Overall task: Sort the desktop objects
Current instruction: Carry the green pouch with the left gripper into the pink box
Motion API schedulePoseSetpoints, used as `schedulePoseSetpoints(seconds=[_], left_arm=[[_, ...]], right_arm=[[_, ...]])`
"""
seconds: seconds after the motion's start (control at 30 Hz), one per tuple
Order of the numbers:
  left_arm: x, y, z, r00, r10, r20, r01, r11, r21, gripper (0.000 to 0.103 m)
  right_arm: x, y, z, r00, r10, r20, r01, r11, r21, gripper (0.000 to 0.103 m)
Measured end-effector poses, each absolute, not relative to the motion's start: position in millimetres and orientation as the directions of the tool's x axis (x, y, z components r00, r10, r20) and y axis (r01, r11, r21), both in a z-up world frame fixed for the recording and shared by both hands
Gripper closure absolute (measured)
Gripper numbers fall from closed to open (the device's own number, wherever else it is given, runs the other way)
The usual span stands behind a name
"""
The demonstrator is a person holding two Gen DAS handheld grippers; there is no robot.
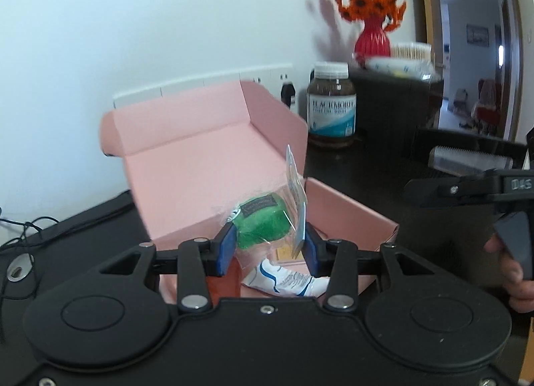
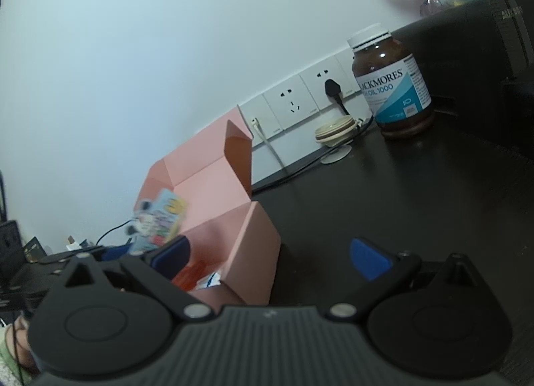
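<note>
The left gripper has its blue fingers set narrow around a clear packet holding something green with a printed card at its side. The pads look to be pinching the plastic, though the wrapper hides the exact contact. The packet hangs over the open pink box, above its near end. Below it, at about six o'clock from the packet, a white and blue tube lies on the box floor, with something orange-red at about eight o'clock.

To do this step well, I would carry the packet a little further toward twelve o'clock, so it clears the front wall and lands on bare floor and not on the tube. I would lower it before letting go, since the light wrapper could cling to a pad or tip over the rim.

The right gripper waits with its fingers spread wide and nothing between them, just beside the box's corner. A brown supplement bottle stands on the dark table at about one o'clock from it, well apart, likely the next item to sort.
</note>
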State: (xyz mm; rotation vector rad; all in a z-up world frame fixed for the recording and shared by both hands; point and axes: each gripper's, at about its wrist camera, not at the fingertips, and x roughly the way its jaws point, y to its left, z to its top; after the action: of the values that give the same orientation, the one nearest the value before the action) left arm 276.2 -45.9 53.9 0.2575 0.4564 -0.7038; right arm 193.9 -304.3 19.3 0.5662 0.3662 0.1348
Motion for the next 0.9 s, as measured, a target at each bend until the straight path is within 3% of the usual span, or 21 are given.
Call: schedulePoseSetpoints(seconds=[0.27, 0.9], left_arm=[[290, -76, 42, 0.610, -0.529, -0.590, 0.706, 0.701, 0.101, 0.059], [318, -104, 41, 0.523, -0.441, -0.730, 0.697, 0.714, 0.068, 0.058]], right_arm=[[195, -306, 18, 0.924, 0.238, -0.299, -0.032, 0.828, 0.560, 0.001], [201, -310, 15, 0.907, 0.276, -0.317, -0.031, 0.796, 0.604, 0.001]])
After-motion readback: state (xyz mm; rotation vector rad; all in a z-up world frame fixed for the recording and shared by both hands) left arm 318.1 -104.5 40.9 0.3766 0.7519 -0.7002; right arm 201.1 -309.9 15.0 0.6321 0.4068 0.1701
